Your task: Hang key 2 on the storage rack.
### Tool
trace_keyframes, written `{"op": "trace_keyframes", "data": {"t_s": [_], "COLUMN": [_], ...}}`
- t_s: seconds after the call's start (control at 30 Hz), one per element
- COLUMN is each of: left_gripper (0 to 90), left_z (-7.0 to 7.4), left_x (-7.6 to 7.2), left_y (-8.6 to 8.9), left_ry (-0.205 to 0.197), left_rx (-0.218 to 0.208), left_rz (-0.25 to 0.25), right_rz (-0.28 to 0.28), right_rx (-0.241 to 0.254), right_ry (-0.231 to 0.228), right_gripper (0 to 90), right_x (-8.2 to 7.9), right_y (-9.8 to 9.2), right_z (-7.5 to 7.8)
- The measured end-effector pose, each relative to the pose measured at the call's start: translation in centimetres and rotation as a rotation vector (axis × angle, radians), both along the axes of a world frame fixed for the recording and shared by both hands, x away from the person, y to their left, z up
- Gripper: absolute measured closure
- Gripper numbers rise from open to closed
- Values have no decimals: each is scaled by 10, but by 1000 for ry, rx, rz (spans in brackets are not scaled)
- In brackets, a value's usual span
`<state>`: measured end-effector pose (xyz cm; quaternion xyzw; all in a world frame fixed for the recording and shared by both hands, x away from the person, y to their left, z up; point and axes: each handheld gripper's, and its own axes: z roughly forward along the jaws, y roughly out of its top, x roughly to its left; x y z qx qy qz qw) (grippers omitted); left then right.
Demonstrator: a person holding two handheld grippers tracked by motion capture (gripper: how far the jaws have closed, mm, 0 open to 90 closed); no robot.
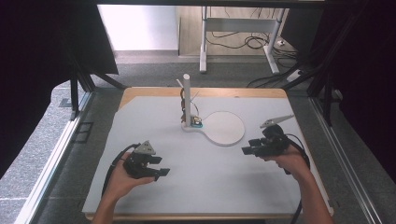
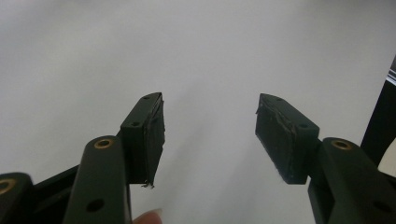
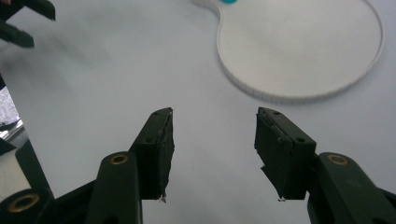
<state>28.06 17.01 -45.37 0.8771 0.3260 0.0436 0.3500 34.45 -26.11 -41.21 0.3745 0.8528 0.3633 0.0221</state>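
White tabletop under both my tools. Nearest me, the left hand-held gripper hovers low over bare surface at the near left, jaws spread wide with nothing between them; in the left gripper view its pads frame only blank tabletop. Across to the right, the right hand-held gripper sits a little farther out, jaws likewise parted and empty, aimed toward the round white disc just beyond. Behind that disc, touching its far-left edge, a white post stands upright with a small teal piece at its foot.
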Motion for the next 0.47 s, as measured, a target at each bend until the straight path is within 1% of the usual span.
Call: {"op": "trace_keyframes", "data": {"t_s": [0.03, 0.1, 0.23, 0.3, 0.37, 0.47], "left_gripper": [426, 426, 426, 425, 425, 424], "left_z": [0, 0, 1, 1, 2, 3], "left_x": [0, 0, 0, 0, 1, 1], "left_y": [0, 0, 1, 0, 0, 0], "left_ry": [1, 1, 2, 2, 1, 1], "left_rx": [-1, -4, -4, -11, -6, -15], "left_rz": [4, 9, 6, 11, 4, 12], "right_rz": [-4, -14, -25, -35, -39, -53], "right_rx": [9, 26, 51, 51, 52, 59], "right_ry": [-1, 2, 7, 5, -11, -38], "right_gripper": [467, 467, 465, 461, 453, 438], "right_x": [-6, -12, -17, -17, -17, -21], "right_y": [-7, -14, -21, -22, -21, -21], "right_z": [-8, -19, -33, -34, -33, -32]}}
